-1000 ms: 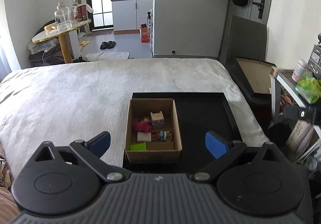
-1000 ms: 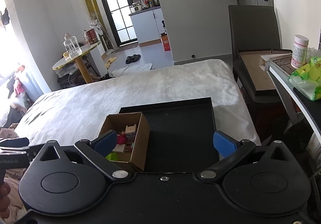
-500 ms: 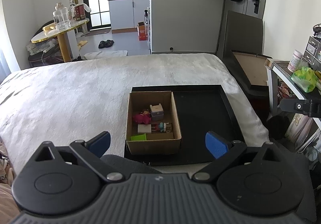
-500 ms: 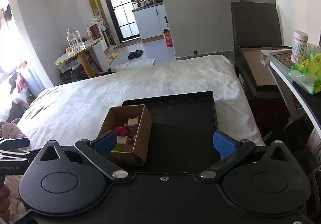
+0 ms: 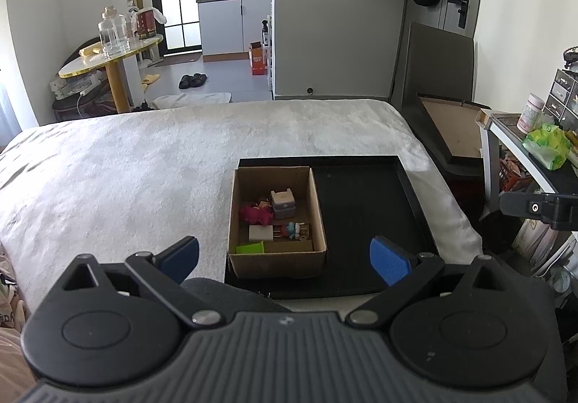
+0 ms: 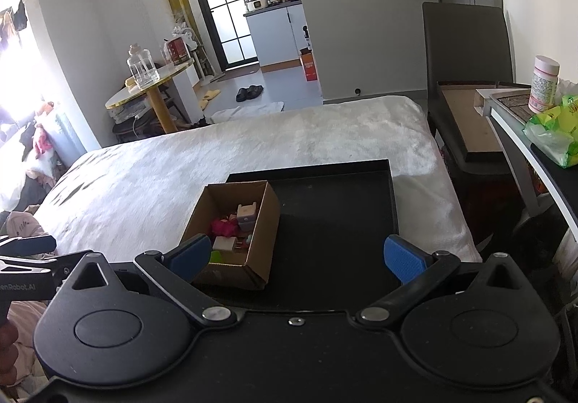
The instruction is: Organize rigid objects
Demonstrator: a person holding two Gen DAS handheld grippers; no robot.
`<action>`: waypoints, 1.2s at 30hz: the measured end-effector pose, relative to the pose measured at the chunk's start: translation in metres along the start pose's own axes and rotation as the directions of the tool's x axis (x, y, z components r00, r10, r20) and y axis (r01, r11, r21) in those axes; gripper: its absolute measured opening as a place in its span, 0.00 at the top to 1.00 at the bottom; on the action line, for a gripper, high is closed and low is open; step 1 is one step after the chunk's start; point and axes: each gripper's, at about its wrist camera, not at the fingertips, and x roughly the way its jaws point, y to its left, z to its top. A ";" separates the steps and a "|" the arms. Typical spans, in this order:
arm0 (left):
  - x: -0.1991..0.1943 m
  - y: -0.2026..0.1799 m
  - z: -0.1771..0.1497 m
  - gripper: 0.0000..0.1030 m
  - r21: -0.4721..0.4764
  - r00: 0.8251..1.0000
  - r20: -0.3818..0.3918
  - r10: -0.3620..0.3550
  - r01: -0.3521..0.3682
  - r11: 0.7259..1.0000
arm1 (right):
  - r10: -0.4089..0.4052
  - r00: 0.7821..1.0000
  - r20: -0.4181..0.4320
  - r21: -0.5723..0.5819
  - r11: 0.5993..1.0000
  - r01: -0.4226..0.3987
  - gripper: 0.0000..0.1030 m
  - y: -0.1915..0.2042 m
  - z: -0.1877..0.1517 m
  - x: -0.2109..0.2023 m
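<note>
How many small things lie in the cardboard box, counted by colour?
Pink or magenta: 1
Grey and beige block: 1
White: 1
Green: 1
Multicoloured small figure: 1
Total: 5, all inside the cardboard box.

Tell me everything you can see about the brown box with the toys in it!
The cardboard box is plain brown, open on top with no flaps showing, and sits flat and upright in the left half of a black tray on a white bed. Inside lie small things: a grey block, something pink, a white piece, a green one. Nothing grips it; both tongs hover open nearby.
</note>
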 end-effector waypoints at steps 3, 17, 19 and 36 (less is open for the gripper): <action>0.000 0.001 0.000 0.03 -0.010 1.000 -0.003 0.000 0.000 1.000 | 0.001 1.000 -0.001 -0.003 1.000 -0.001 0.00 0.001 0.000 0.000; -0.004 0.004 0.001 0.03 -0.030 1.000 0.002 -0.006 0.006 1.000 | 0.004 1.000 0.006 -0.015 1.000 -0.004 0.00 0.004 0.001 -0.003; -0.004 0.004 0.002 0.03 -0.031 1.000 0.005 -0.006 0.007 0.999 | 0.004 1.000 0.008 -0.017 1.000 -0.004 0.00 0.005 0.002 -0.003; -0.005 0.009 0.003 0.03 -0.055 1.000 0.005 -0.014 0.014 0.998 | 0.005 1.000 0.009 -0.024 1.000 -0.005 0.00 0.005 0.003 -0.003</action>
